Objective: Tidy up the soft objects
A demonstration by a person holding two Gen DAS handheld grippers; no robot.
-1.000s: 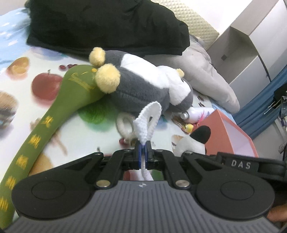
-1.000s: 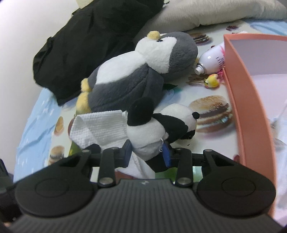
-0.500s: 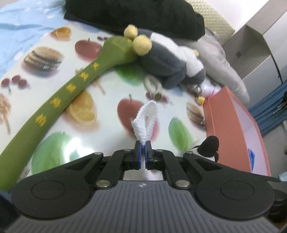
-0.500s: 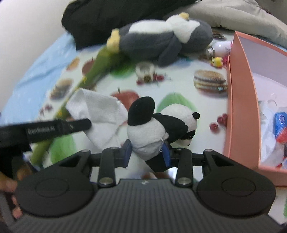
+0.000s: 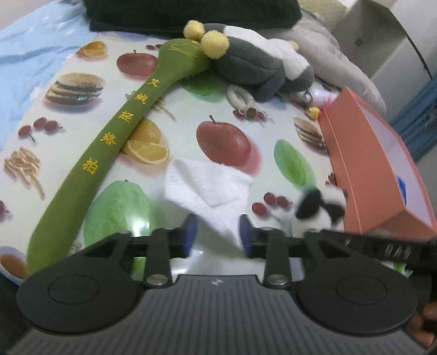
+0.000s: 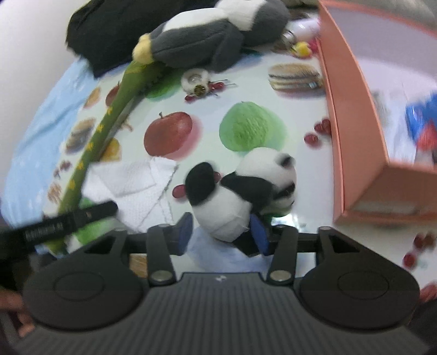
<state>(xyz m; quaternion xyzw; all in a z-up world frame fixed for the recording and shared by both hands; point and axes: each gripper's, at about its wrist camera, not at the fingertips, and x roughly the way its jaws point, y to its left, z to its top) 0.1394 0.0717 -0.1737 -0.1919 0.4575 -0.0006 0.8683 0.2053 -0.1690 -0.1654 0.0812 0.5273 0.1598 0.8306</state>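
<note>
Nearest the left wrist camera, the left hand-held gripper (image 5: 215,237) has its jaws opening, and the white cloth (image 5: 210,188) it was pinching a moment ago now lies spread on the fruit-print sheet (image 5: 226,153), one corner trailing between the blue pads without being squeezed. On the right, the right hand-held gripper (image 6: 220,232) is opening too: the panda plush (image 6: 240,191) sits between its pads, and the left pad has come clear of the body, so the grip looks released. A second ago both things were clamped and carried up near the penguin; now they are set down side by side, cloth to the left, panda just beside the near corner of the orange box (image 6: 352,131).

That suggests both small soft things have been gathered at the near edge of the sheet, and this placing step is about finished.

Farther off, the long green fabric massage bat (image 5: 109,142) runs diagonally up to the grey-and-white penguin plush (image 5: 256,65), touching its yellow feet. Behind them lies a black garment (image 5: 177,13).
</note>
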